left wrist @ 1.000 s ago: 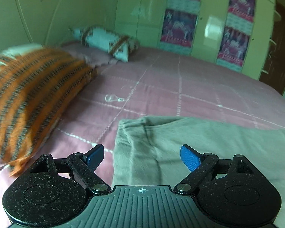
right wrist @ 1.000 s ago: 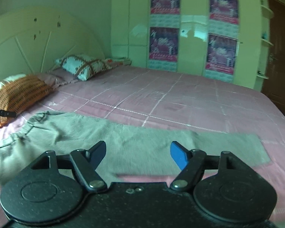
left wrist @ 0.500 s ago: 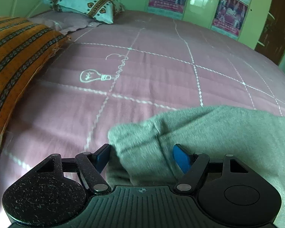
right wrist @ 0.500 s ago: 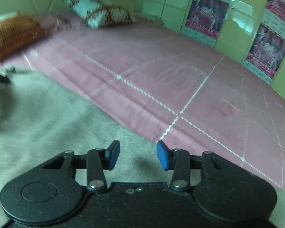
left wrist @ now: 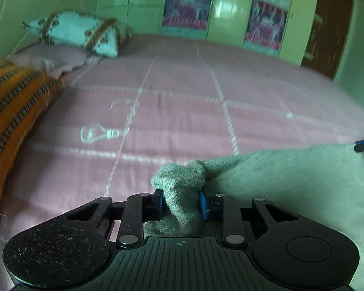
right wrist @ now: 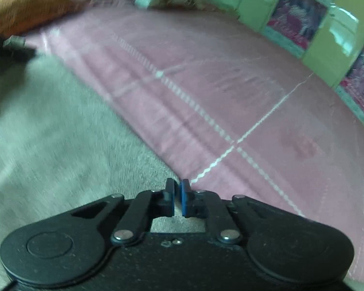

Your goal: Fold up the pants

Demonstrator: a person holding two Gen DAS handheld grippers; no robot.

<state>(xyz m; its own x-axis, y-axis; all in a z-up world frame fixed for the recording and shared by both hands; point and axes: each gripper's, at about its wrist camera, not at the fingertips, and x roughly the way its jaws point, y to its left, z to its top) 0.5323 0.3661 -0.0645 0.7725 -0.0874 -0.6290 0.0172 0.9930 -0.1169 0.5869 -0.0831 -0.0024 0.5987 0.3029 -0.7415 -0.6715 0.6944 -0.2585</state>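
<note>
My left claw has just been closing and is now clenched on a bunched corner of the grey pants, a thick knot of knit squeezed between the blue pads. My right claw has just been closing too, at the far edge of the same pants, right where the cloth meets the pink bedspread; its pads stand almost together, and I cannot tell whether any cloth is pinched in that thin gap. The pants lie spread flat along the near side of the bed, not yet folded. The risk I see is on the right: if those pads caught only a sliver of edge, or nothing, the cloth would slip out as soon as I lift, and the left hand alone would drag the pants into a skewed heap. The right claw might also have nipped the bedspread along with the pants, which would pull the cover up. On the left, the wad is bulky, so the fold line could come out crooked.
</note>
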